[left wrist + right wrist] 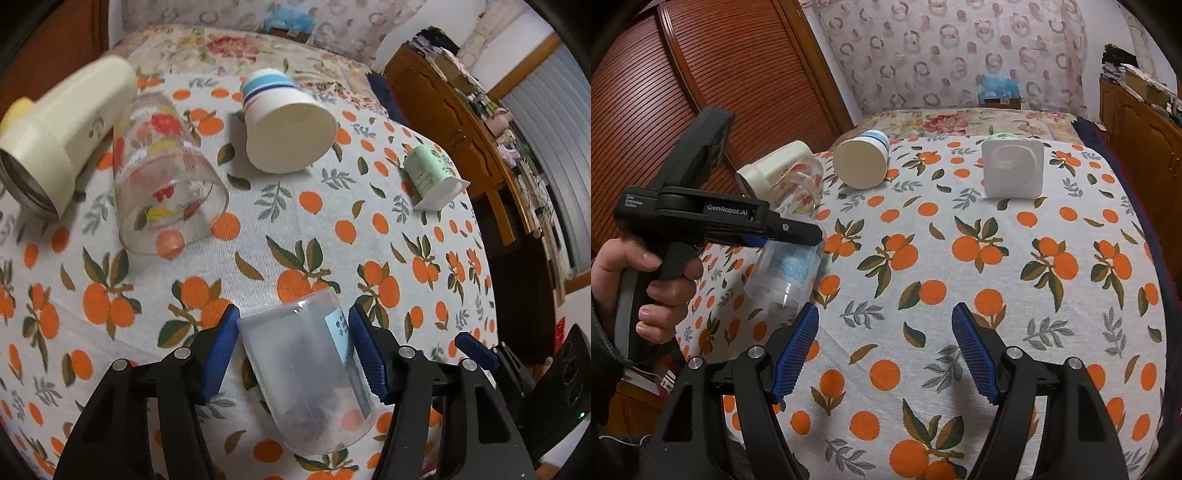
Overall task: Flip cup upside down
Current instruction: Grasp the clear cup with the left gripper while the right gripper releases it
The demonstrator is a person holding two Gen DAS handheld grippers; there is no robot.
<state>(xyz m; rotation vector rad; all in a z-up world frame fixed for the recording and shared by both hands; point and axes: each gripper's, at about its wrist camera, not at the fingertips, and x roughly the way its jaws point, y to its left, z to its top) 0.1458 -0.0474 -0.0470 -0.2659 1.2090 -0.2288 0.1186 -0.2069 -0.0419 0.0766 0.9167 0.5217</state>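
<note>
A clear plastic cup (314, 380) with a label lies tilted between my left gripper's blue pads (221, 354). My left gripper (293, 347) is shut on it, with the open mouth toward the camera. The right wrist view shows the same cup (786, 269) held off the cloth by the left gripper (798, 236). My right gripper (884, 354) is open and empty above the orange-print tablecloth (960, 295), to the right of the cup.
On their sides on the cloth lie a flowered glass (162, 184), a cream thermos (62, 136), a blue-striped white cup (284, 125) and a green yogurt pot (432, 177). A wooden cabinet (461, 122) stands at the right.
</note>
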